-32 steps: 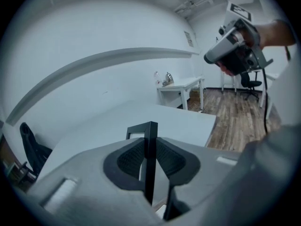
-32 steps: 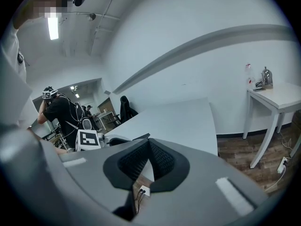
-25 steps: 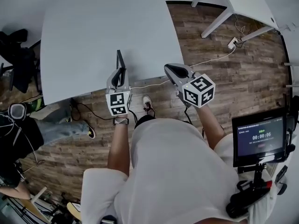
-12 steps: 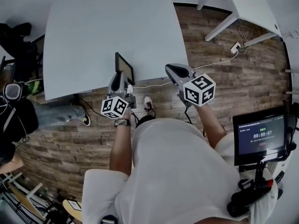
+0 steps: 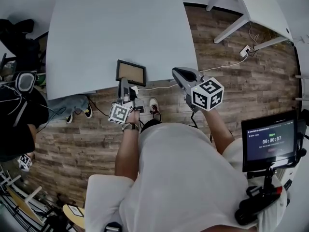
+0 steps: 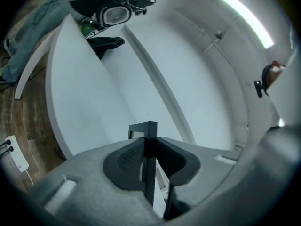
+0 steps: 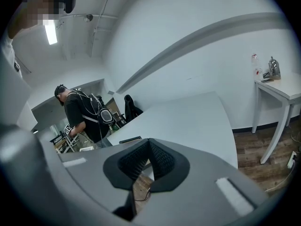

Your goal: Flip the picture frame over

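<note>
— At the near edge of the table (image 5: 106,28), what do you see?
— The frame (image 5: 130,72): black rim, lying level, brown face up. Whether it rests on the top I can't tell.
— Who has it?
— The left gripper (image 5: 124,86). Its jaws are clamped narrow on the frame's near rim, with the thin black edge squeezed between the pads.
— And the right gripper (image 5: 177,72)?
— Empty, with the jaw tips pressed together. It hangs by the table's near edge, to the frame's right and apart from it, over the floor (image 5: 231,81).
</note>
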`<state>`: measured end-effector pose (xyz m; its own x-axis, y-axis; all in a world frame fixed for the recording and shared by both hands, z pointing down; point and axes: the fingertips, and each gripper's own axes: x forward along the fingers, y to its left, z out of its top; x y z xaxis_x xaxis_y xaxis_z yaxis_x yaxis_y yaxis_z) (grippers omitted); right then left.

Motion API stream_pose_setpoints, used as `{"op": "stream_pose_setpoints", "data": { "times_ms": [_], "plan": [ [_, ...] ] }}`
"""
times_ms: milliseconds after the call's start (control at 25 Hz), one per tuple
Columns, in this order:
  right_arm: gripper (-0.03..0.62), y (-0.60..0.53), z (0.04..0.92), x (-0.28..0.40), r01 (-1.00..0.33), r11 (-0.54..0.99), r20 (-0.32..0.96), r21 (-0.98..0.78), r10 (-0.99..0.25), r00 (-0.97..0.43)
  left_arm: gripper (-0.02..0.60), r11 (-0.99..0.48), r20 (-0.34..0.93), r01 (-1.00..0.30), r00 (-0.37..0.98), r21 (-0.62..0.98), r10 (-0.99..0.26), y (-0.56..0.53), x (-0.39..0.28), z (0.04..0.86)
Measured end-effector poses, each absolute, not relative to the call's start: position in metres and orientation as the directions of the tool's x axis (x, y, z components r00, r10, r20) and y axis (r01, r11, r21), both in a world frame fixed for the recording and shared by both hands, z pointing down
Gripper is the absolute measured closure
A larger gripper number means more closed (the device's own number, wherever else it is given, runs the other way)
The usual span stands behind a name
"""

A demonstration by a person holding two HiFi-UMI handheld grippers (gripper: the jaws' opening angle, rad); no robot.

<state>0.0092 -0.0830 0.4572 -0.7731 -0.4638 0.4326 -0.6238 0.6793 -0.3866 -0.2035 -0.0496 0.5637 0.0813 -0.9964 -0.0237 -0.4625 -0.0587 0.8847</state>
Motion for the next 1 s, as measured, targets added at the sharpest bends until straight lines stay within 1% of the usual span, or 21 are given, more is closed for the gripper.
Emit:
{"op": "stream_pose_setpoints", "data": {
  "times_ms": [120,240,360,600,680,800,1000],
  "plan": [
    [0.592,-0.082,0.459,0.011,-0.624,0.679,0.439,-0.386,-0.46,-0.772,0.503,-0.048,-0.027,-0.372,0.06,0.927,-0.998,-0.042,-0.205,0.575],
    [0.592,-0.081,0.46,0.01,-0.622,0.68,0.442,-0.387,-0.455,-0.773,0.503,-0.076,-0.054,-0.306,0.079,0.949,-0.995,-0.038,-0.203,0.579],
    [0.592,-0.08,0.461,0.009,-0.619,0.682,0.446,-0.39,-0.448,-0.775,0.503,-0.079,-0.053,-0.253,0.108,0.964,-0.993,-0.036,-0.201,0.587],
    [0.592,-0.081,0.463,0.008,-0.622,0.677,0.448,-0.393,-0.45,-0.773,0.508,-0.035,0.001,-0.207,0.173,0.978,-0.985,-0.035,-0.189,0.606],
    [0.592,-0.082,0.463,0.009,-0.627,0.673,0.447,-0.393,-0.456,-0.77,0.508,-0.027,0.016,-0.223,0.193,0.974,-0.981,-0.036,-0.186,0.61],
    [0.592,-0.085,0.463,0.011,-0.636,0.663,0.445,-0.395,-0.468,-0.764,0.509,0.027,0.11,-0.33,0.236,0.944,-0.966,-0.038,-0.184,0.621],
    [0.592,-0.088,0.464,0.013,-0.649,0.645,0.437,-0.404,-0.487,-0.756,0.502,0.067,0.204,-0.421,0.289,0.905,-0.935,-0.048,-0.18,0.625]
  ]
}}
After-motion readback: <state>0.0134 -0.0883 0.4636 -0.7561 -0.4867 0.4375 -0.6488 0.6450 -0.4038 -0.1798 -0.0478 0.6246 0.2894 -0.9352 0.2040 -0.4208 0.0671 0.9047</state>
